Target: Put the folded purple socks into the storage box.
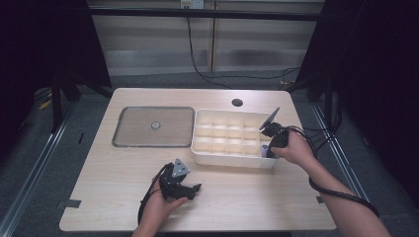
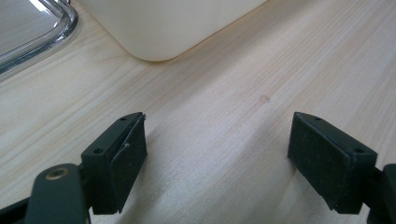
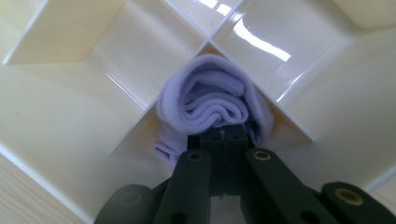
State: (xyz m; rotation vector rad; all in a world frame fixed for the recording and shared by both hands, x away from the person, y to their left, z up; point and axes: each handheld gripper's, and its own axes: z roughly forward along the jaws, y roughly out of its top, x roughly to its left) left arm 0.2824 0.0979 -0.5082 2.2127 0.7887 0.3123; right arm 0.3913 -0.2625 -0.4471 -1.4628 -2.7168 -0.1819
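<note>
One rolled pale sock sits in the near right corner cell of the cream divided box; every other visible cell looks empty. Nearest, the left gripper rests on the wooden table, jaws wide apart, holding nothing. Farther off, the right gripper reaches into that cell, jaws closed on the sock, not yet released. Beyond lies a clear lid.

White divided box sits mid-table, with a flat metal tray right beside it on its left. Right gripper is dipped into the box's near right corner, something pale purple there. Left gripper rests on the table in front of the box.
</note>
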